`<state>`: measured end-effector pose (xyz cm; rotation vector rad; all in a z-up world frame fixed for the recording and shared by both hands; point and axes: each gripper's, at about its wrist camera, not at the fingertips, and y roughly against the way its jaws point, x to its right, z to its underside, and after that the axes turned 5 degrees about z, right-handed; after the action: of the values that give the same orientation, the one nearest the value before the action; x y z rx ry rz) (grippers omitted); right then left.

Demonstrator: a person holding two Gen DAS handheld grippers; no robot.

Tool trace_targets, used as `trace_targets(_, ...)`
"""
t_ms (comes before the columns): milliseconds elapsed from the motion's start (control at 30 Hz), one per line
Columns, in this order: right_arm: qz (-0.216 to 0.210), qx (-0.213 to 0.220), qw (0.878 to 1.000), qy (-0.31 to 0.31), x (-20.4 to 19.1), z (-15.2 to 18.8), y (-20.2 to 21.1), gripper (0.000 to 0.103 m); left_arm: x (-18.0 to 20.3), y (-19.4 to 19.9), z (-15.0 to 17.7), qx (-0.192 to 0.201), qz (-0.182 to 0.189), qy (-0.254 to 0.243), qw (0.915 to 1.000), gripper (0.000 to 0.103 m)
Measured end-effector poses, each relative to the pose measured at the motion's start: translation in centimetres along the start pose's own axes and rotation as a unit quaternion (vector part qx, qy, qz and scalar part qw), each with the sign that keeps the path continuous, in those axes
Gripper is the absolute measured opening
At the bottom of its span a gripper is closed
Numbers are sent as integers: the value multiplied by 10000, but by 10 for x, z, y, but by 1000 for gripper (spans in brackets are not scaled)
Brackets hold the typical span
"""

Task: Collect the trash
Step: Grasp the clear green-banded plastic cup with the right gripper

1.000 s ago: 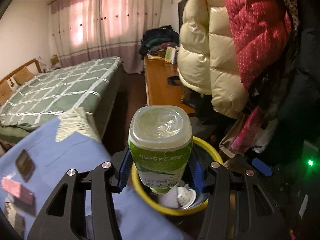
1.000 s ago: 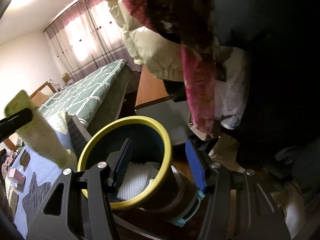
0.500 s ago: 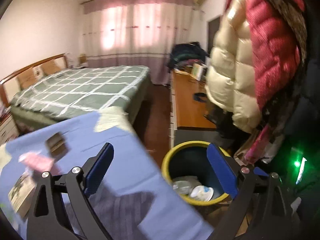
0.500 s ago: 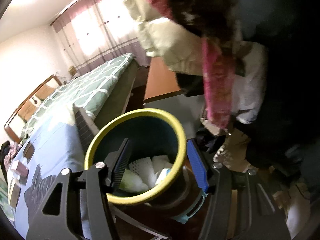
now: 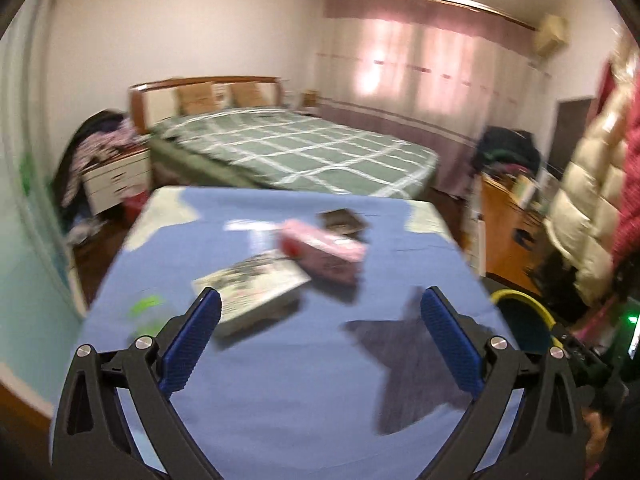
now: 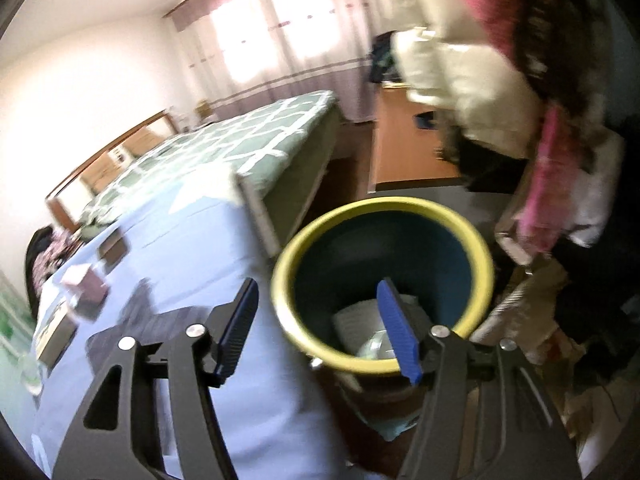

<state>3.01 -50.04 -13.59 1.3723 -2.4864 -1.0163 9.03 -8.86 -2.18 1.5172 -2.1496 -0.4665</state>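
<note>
The left gripper (image 5: pixel 320 334) tilts down over the blue-covered table (image 5: pixel 280 380), jaws just opened wide with nothing between them; ahead lie a magazine (image 5: pixel 252 284) and a pink box (image 5: pixel 320 254); the right gripper (image 6: pixel 316 318), jaws parted and just widening, empty, points down at the yellow-rimmed bin (image 6: pixel 382 286), where trash (image 6: pixel 356 326) lies; beyond stands a green-checked bed (image 5: pixel 296 152).
</note>
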Motion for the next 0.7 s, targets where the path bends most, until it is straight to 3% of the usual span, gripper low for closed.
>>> trace_targets(200,-585,-47,9958,700,-80,11,8,61,-77,35,8,204,-632,507,9965,98)
trace_targets(300,-1064,-140,9873,1169,-133,23,15,61,-104,58,6,483,-993,600,9921,98)
trace_targets(500,-2133,-472,9514,2172,-238,60,32,61,-152,90,9,803,-1646,848,9794,98)
trace_targets(700,-2894,-828,9092,2879,-318,97,47,61,-187,86,16,635,-1748,1096,9764,98)
